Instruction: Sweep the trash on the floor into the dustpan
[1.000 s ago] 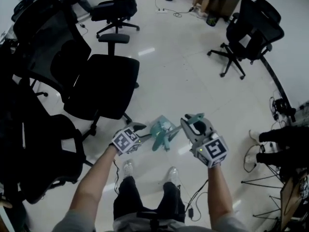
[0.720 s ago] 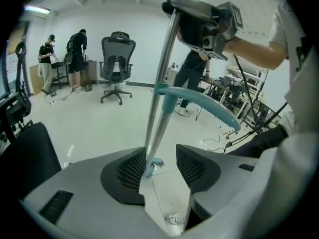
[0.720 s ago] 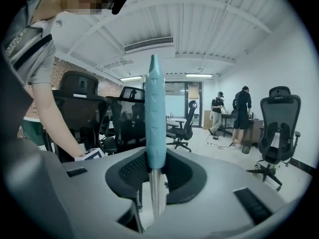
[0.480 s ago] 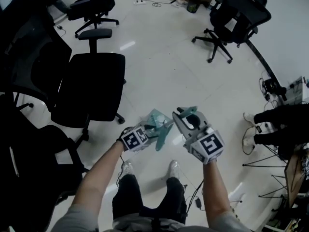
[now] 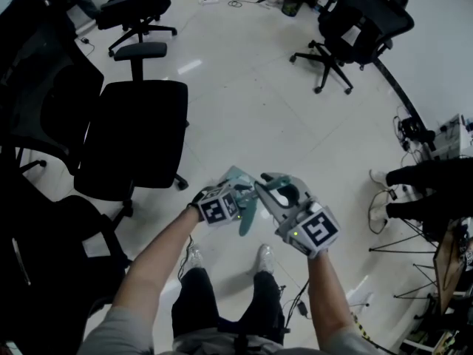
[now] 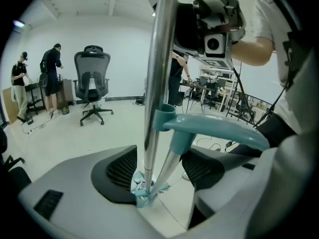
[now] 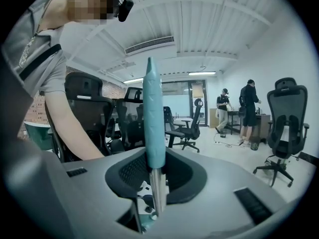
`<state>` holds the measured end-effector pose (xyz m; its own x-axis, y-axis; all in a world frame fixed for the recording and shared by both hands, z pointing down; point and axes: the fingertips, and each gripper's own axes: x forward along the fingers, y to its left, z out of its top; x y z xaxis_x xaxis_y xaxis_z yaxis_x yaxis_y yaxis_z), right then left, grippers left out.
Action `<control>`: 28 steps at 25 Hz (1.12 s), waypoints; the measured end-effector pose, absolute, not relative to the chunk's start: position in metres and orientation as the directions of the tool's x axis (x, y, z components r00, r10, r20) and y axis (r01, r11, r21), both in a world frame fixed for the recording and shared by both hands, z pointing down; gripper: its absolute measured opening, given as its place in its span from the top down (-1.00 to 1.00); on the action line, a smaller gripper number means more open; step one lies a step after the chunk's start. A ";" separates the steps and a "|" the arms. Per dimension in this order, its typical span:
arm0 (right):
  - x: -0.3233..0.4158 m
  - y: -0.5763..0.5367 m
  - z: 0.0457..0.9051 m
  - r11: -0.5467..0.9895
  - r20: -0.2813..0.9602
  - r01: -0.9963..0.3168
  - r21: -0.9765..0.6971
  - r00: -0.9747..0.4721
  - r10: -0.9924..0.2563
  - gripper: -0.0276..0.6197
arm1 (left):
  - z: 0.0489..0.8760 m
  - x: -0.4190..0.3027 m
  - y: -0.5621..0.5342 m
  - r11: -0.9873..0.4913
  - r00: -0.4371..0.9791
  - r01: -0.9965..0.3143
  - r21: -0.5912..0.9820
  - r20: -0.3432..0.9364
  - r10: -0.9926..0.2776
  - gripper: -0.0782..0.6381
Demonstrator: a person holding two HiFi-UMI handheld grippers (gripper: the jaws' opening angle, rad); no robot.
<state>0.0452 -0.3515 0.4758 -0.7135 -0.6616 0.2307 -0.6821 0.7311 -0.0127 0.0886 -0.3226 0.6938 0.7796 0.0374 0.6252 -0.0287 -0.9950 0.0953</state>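
we hold our grippers close together ahead of us, the left gripper [image 6: 158, 176] opening its jaws around two poles [image 6: 155, 83], the right gripper [image 7: 155, 178] clamped on a handle [image 7: 153, 118].
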 end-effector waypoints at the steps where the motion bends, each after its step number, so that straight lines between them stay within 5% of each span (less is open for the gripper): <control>1: 0.045 -0.351 0.476 0.735 0.230 -0.678 -0.020 -0.718 -0.656 0.67 | 0.693 0.091 -0.323 -0.995 0.779 -0.012 0.097 0.625 0.052 0.05; 15: 0.055 -0.351 0.477 0.735 0.222 -0.676 -0.054 -0.726 -0.651 0.66 | 0.692 0.102 -0.320 -0.981 0.822 -0.016 0.193 0.562 0.098 0.22; 24: 0.063 -0.359 0.478 0.697 0.228 -0.710 -0.101 -0.699 -0.678 0.63 | 0.699 0.096 -0.320 -0.967 0.776 -0.064 0.247 0.621 0.107 0.15; 26: 0.069 -0.362 0.473 0.682 0.233 -0.720 -0.124 -0.690 -0.686 0.24 | 0.696 0.090 -0.317 -0.961 0.767 -0.073 0.267 0.631 0.117 0.04; 28: 0.077 -0.359 0.471 0.667 0.251 -0.734 -0.127 -0.674 -0.695 0.15 | 0.689 0.079 -0.319 -0.956 0.770 -0.107 0.272 0.632 0.094 0.02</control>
